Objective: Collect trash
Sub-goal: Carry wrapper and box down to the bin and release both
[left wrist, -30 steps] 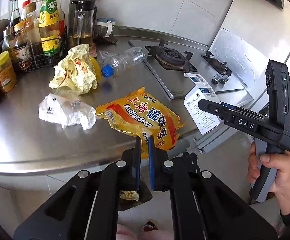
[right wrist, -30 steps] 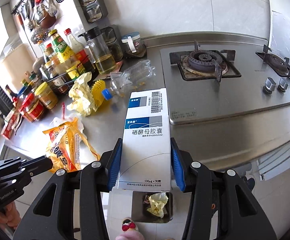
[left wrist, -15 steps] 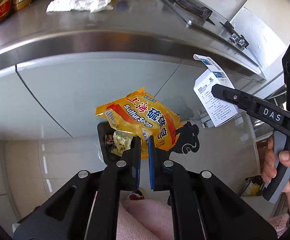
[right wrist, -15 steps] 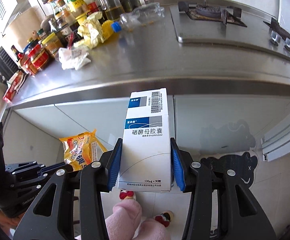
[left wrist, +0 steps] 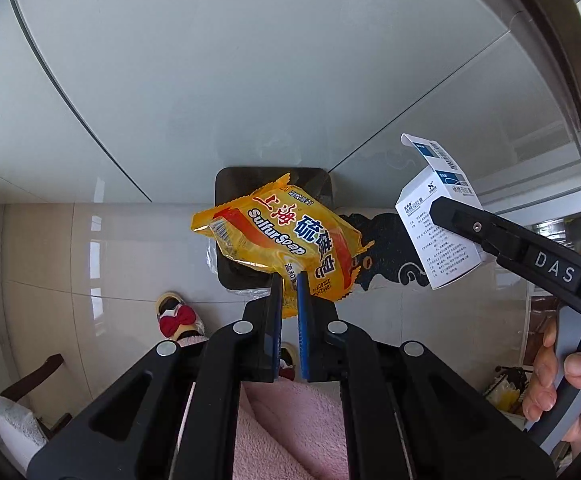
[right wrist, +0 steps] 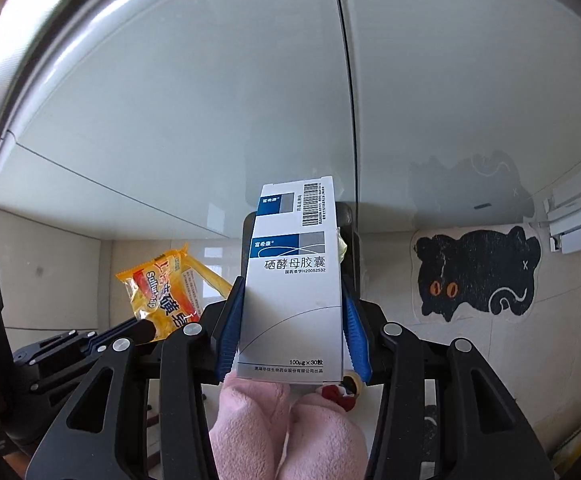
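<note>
My left gripper [left wrist: 289, 292] is shut on a yellow Sulfur Soap wrapper [left wrist: 278, 236] and holds it over a dark trash bin [left wrist: 230, 184] on the floor. My right gripper [right wrist: 292, 312] is shut on a white and blue medicine box [right wrist: 290, 280], held upright in front of the same bin [right wrist: 346, 216]. The box also shows in the left wrist view [left wrist: 434, 216], right of the bin. The wrapper also shows in the right wrist view [right wrist: 162, 292], to the left of the box. The bin's inside is mostly hidden.
White cabinet doors [left wrist: 250, 60] rise behind the bin. A black cat-shaped mat [right wrist: 478, 276] lies on the tiled floor to the right. Pink-trousered legs [right wrist: 282, 428] and red-bowed slippers [left wrist: 178, 316] are below the grippers. A dark chair [left wrist: 26, 392] stands at the lower left.
Both grippers have swung down from the countertop toward the floor. The wrapper and the box, still held, now hang near the trash bin. The counter has left the view.
</note>
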Available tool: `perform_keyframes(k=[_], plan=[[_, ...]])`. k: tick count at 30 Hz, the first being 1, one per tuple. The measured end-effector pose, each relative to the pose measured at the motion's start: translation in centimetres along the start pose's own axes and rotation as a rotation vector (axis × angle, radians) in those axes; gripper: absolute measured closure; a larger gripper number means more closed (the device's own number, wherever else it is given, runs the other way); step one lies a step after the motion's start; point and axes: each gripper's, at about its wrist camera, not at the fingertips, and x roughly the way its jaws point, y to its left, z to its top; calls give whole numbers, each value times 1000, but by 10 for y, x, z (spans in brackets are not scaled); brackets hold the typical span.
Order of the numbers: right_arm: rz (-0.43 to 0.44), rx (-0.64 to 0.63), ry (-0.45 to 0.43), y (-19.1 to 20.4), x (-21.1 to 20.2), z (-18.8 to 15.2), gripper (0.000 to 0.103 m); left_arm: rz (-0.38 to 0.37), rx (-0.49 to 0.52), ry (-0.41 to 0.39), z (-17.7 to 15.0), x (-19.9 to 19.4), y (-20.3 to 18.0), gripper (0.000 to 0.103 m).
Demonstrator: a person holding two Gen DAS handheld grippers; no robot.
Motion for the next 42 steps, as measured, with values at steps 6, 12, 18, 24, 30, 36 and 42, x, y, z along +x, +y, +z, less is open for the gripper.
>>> perform_keyframes(k=[6, 12, 18, 24, 30, 36, 42], plan=[[11, 34, 39, -6, 41, 9, 57, -5, -12, 38, 6, 43, 11, 98], [30, 85, 70, -12, 67, 16, 56, 0, -9, 61, 14, 67, 17, 98], [52, 114, 95, -11, 80, 25, 52, -9, -1, 70, 21, 76, 9, 97], [49, 140, 90, -12, 81, 31, 11, -3, -13, 54, 22, 68, 13, 36], [39, 150, 83, -16, 66, 35, 3, 2, -27, 44, 21, 47, 12, 19], [43, 138, 49, -17, 20, 36, 3, -7, -49, 1, 19, 2, 10, 16], [90, 128, -47, -10, -63, 38, 3, 5, -44, -114, 23, -76, 13, 12]])
